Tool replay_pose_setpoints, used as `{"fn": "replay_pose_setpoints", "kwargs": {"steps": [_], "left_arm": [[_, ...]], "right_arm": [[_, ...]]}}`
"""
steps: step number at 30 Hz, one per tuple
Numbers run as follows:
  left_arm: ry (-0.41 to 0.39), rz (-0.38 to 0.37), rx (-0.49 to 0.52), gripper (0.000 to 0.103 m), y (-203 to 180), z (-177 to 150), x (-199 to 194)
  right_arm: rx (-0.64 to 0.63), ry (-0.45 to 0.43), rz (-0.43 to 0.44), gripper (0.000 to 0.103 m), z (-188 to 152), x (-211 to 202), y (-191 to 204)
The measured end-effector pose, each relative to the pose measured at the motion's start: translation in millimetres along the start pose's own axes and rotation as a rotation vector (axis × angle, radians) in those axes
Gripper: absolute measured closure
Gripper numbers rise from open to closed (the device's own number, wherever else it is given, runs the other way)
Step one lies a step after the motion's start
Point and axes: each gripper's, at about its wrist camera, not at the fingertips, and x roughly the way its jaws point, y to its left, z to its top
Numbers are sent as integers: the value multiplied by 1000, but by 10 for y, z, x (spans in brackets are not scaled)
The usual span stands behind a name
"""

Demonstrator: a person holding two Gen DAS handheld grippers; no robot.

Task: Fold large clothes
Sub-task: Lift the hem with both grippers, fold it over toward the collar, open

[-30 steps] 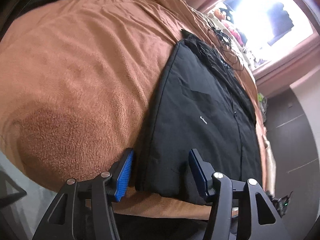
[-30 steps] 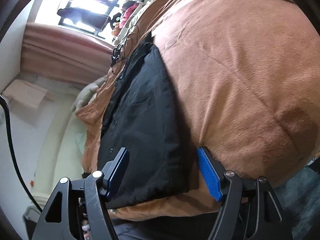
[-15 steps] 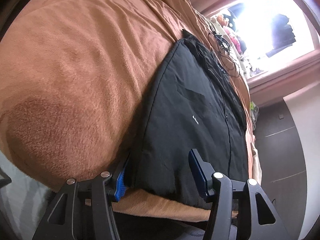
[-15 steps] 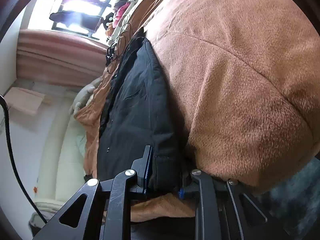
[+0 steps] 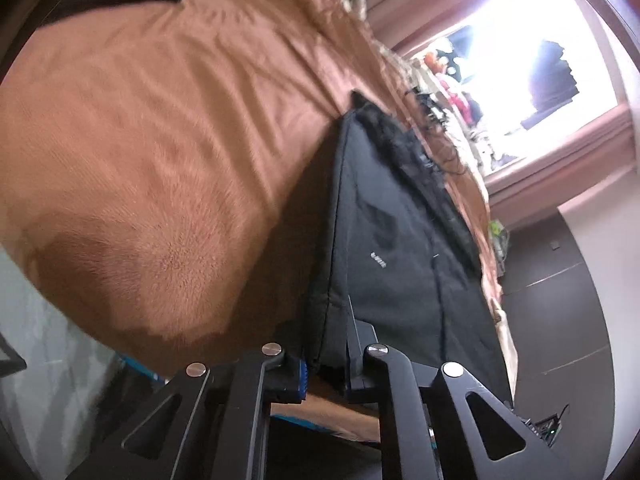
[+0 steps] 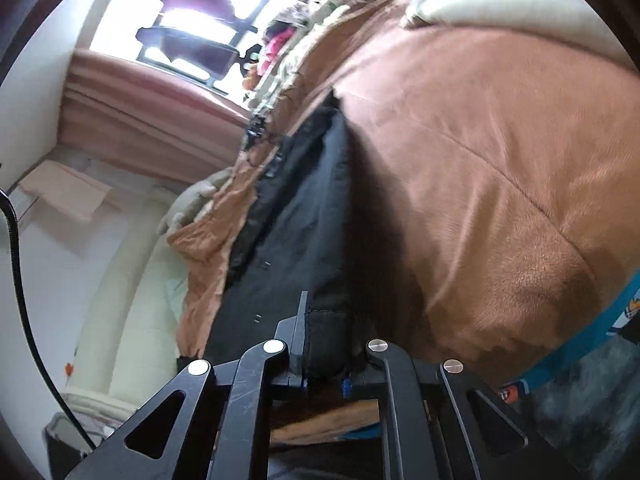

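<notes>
A large black jacket lies on a brown fleece blanket that covers a bed. My left gripper is shut on the jacket's near corner at its hem. The corner stands lifted off the blanket and casts a dark shadow beside it. In the right wrist view the same black jacket stretches away over the brown blanket. My right gripper is shut on the other near corner of the jacket, also raised off the blanket.
A bright window with a pink curtain rail is beyond the bed, with cables and small items on the blanket's far side. A dark wardrobe stands at the right. A cream sofa and a black cable are left of the bed.
My left gripper closed on the jacket's near corner; the right one closed half a second earlier. Both corners have risen off the blanket.
</notes>
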Motion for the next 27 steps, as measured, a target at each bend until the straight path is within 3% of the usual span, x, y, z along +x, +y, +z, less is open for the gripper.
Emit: {"fn": "replay_pose_setpoints", "kwargs": {"steps": [15,27], "left_arm": [[-129,-111,69,92,-236,-322,-1177],[-256,-249,122,93,-528,-497,-2284]], "right_arm": [[-102,-61,66,92,-278,-935,531],[-195,-152,173,92,-476,-1789,1123]]}}
